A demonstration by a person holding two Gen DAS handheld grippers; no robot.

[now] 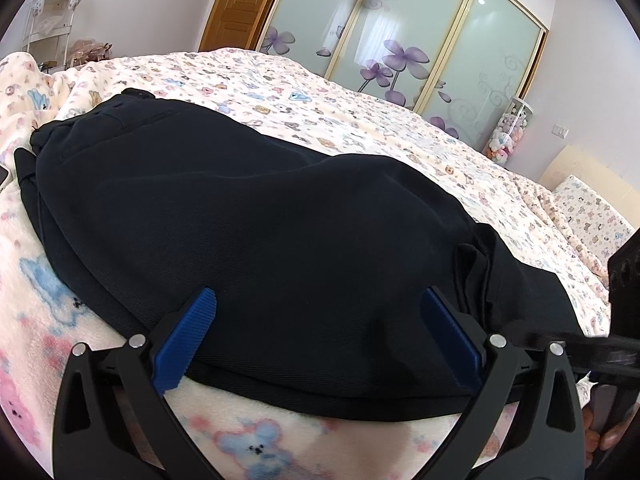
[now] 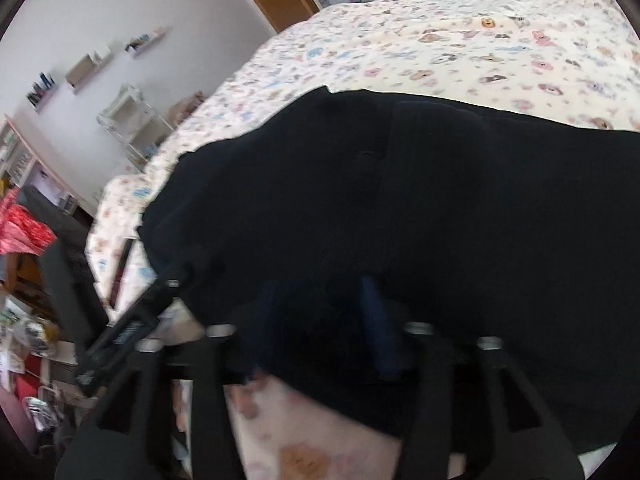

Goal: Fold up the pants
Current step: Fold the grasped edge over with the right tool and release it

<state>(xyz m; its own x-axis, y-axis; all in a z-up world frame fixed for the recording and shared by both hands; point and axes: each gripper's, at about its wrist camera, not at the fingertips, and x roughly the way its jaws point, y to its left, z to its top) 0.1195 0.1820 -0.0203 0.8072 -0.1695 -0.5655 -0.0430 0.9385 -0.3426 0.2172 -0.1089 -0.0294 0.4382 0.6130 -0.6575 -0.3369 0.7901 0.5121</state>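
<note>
Dark navy pants [image 1: 248, 216] lie folded in a thick bundle on the bear-print blanket [image 1: 360, 92]. My left gripper [image 1: 318, 300] is open, its blue fingers [image 1: 188, 340] spread wide over the near edge of the bundle, holding nothing. In the blurred right wrist view the pants [image 2: 400, 200] fill the middle. My right gripper [image 2: 322, 292] sits low over the near edge of the cloth with its fingers [image 2: 378, 324] apart. Part of the right gripper shows at the right edge of the left wrist view.
The bed ends at a pillow [image 1: 588, 216] and headboard on the right. A glass wardrobe with purple flowers [image 1: 400, 40] and a wooden door [image 1: 240, 4] stand behind. A white shelf rack [image 2: 132, 124] and a cluttered desk [image 2: 36, 260] stand left of the bed.
</note>
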